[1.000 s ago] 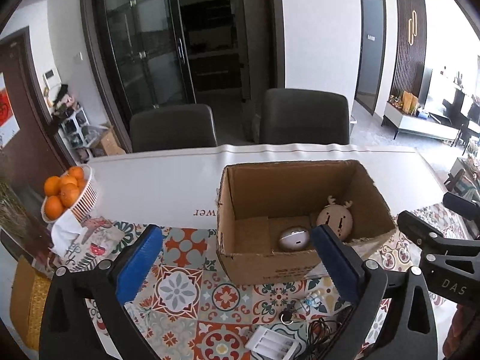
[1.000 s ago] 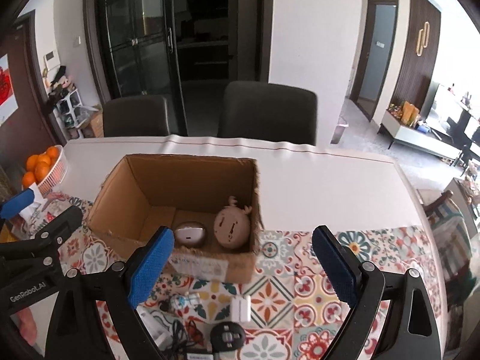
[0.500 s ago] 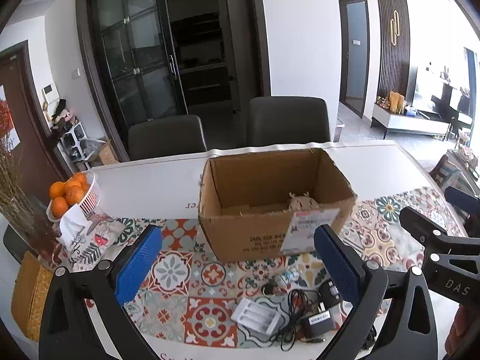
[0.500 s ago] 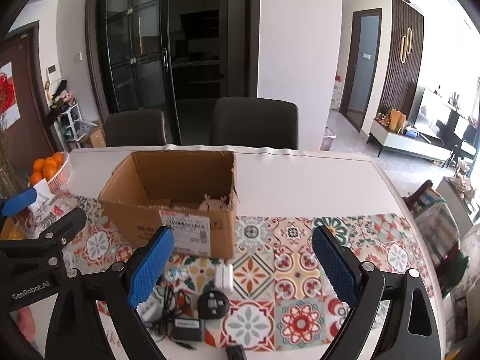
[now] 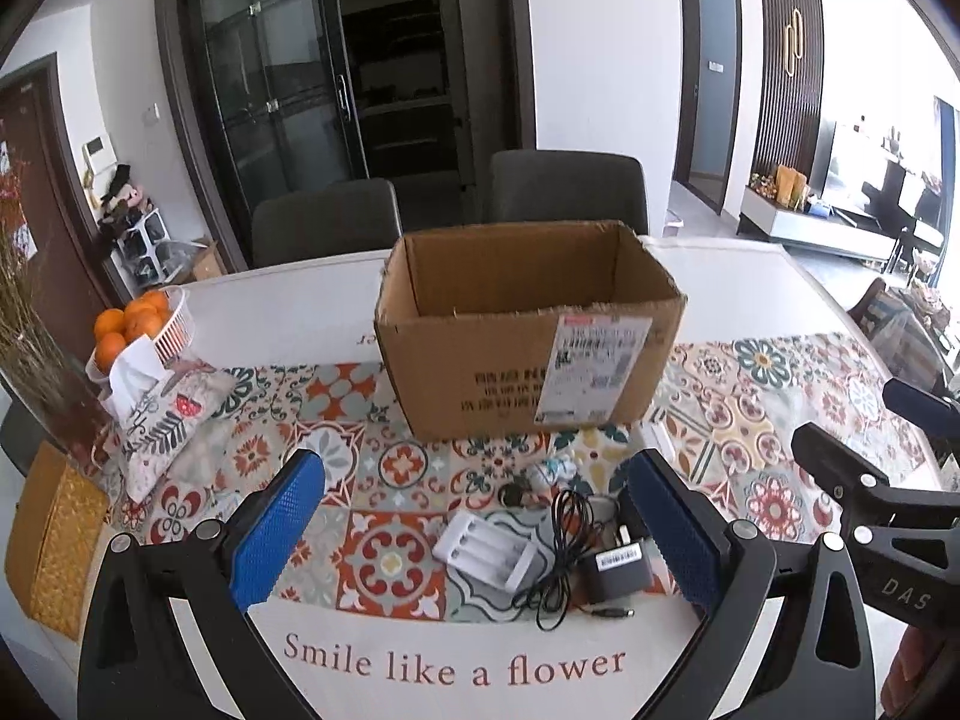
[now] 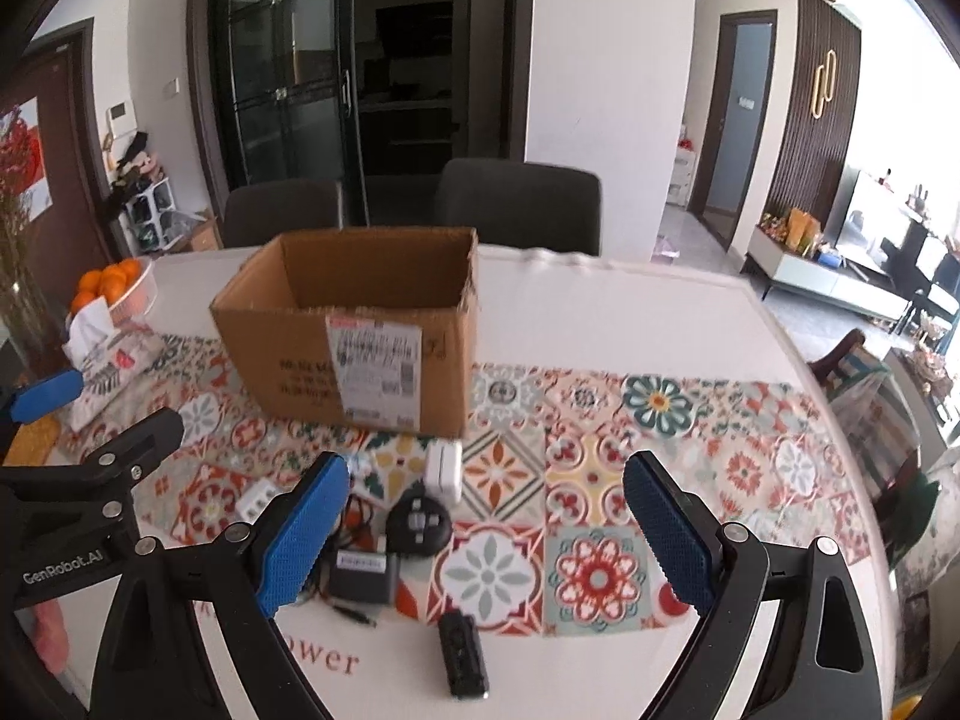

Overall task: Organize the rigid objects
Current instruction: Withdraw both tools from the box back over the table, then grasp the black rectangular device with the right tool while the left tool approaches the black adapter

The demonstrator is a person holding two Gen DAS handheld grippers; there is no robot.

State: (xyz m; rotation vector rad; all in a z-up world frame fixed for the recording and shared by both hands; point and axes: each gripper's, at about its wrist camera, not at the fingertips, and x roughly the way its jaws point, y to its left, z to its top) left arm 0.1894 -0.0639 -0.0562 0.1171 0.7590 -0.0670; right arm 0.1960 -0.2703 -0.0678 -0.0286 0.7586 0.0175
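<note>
An open cardboard box [image 5: 528, 348] [image 6: 360, 342] stands on the patterned table runner. In front of it lie a white battery charger [image 5: 489, 549], a black power adapter [image 5: 615, 567] [image 6: 360, 576] with a tangled cable [image 5: 561, 552], a round black device [image 6: 418, 525], a white plug block [image 6: 444, 471] and a black remote [image 6: 462, 654]. My left gripper [image 5: 480, 534] hovers open above the charger and adapter. Over the round device and runner, my right gripper [image 6: 486, 534] is open and holds nothing.
A basket of oranges [image 5: 144, 324], a tissue pouch [image 5: 162, 414] and a yellow woven mat [image 5: 54, 540] sit at the table's left. Two dark chairs [image 5: 564, 192] stand behind the table. The white table edge with printed lettering [image 5: 456, 666] is nearest me.
Both grippers have pulled back and lowered from above the box toward the near table edge. The box's inside is now hidden and the small items in front came into view.
</note>
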